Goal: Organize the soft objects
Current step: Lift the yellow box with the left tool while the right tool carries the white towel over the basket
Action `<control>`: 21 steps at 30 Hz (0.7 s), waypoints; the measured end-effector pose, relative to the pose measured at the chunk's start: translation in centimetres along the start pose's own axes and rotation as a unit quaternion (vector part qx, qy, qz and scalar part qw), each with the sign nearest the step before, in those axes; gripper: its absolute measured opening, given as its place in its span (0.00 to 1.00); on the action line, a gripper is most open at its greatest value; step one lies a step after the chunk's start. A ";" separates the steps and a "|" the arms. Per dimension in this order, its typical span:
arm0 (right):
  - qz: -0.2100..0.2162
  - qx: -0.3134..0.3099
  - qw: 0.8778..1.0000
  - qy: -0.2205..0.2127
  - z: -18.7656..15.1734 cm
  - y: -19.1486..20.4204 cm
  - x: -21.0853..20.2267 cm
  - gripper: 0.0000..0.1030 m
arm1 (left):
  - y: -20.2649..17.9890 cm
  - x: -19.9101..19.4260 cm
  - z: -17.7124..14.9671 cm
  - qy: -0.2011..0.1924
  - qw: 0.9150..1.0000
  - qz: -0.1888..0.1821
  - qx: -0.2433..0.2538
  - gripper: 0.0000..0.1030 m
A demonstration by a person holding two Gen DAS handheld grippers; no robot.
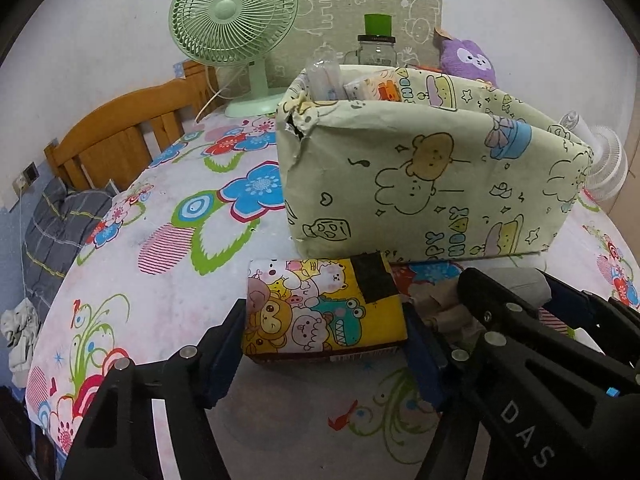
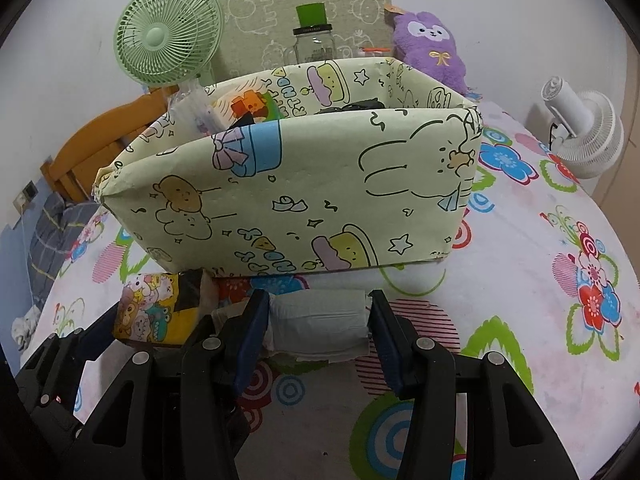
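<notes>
A yellow cartoon-print tissue pack (image 1: 320, 312) lies on the flowered bed in front of a pale green cartoon-print box (image 1: 424, 184). My left gripper (image 1: 324, 344) straddles the pack, jaws against its two sides. In the right wrist view, my right gripper (image 2: 316, 320) has its jaws against both ends of a folded grey-white soft bundle (image 2: 320, 320) lying in front of the box (image 2: 304, 192). The tissue pack (image 2: 156, 312) shows at the left there. The box holds another tissue pack (image 2: 248, 108) and dark items. A purple plush (image 2: 428, 44) sits behind the box.
A green desk fan (image 1: 234, 28) and a glass jar with a green lid (image 1: 376, 46) stand behind the box. A white fan (image 2: 584, 128) lies at the right. A wooden headboard (image 1: 120, 140) is at the left, with grey bedding (image 1: 56, 232) below.
</notes>
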State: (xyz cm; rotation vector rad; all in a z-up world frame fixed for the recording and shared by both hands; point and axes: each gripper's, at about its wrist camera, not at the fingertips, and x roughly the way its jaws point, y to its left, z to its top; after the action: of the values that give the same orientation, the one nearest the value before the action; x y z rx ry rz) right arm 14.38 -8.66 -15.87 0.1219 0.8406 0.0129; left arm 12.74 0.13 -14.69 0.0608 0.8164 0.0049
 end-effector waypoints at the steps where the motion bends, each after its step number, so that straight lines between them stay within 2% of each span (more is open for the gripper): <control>1: 0.000 0.000 1.000 0.000 -0.1 -0.1 -0.1 0.52 | 0.0 -0.1 0.0 0.000 1.000 0.000 -0.001 0.71; 21: -0.008 0.002 0.999 -0.042 -1.0 -1.8 -4.7 0.52 | -2.2 -4.6 -0.7 -0.033 0.999 -0.021 -0.001 0.70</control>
State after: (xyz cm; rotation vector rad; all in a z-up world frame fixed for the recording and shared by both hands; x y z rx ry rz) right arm 10.44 -10.68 -13.19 0.1194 0.7585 -0.0097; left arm 9.04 -2.16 -11.98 0.0423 0.7509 -0.0363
